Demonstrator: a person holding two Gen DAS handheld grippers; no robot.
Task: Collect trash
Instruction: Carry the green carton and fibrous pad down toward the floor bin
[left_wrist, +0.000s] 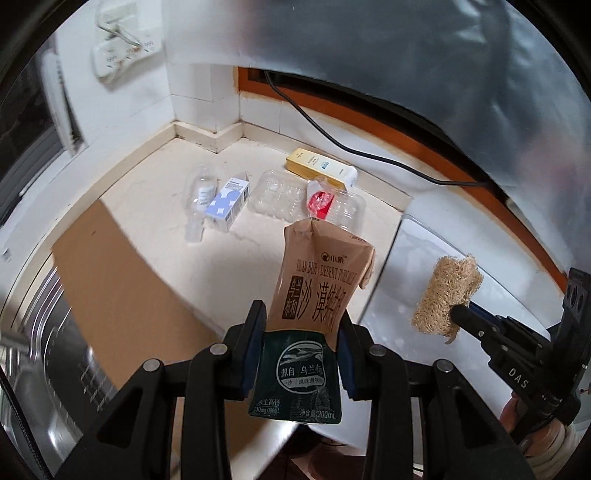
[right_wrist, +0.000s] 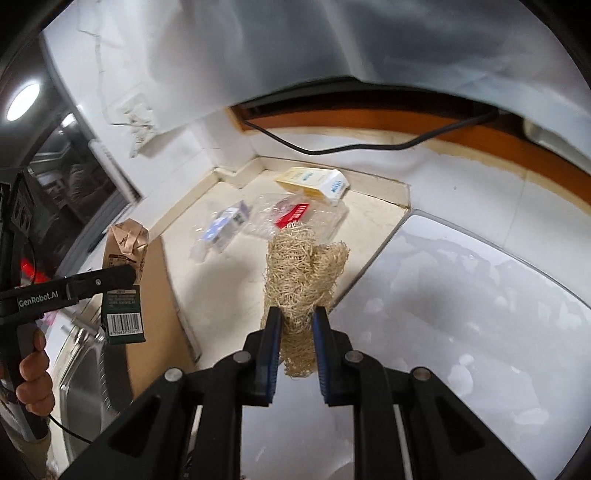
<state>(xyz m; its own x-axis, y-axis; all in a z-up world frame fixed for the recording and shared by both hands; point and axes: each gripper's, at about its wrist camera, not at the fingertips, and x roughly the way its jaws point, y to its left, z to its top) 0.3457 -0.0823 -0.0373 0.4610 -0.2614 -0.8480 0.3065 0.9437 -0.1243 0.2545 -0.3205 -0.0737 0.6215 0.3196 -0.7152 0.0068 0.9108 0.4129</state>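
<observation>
Gripping a milk carton (left_wrist: 310, 295) upright, left tongs (left_wrist: 301, 325) are hanging above the table (left_wrist: 155, 184); right tongs (right_wrist: 297, 317) are clamping a loofah scrubber (right_wrist: 303, 266). Remaining trash, incl. blue-white box (left_wrist: 229, 201) & clear tray (left_wrist: 280, 199), is lying ahead near the corner, slightly nearer the left tongs.

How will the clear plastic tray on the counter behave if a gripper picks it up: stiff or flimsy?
The clear plastic tray looks thin and moulded, so probably light and flexing under a pinch. Its glossy surface may slip between the pads. A red wrapper lies on it and might slide off if tilted.
</observation>
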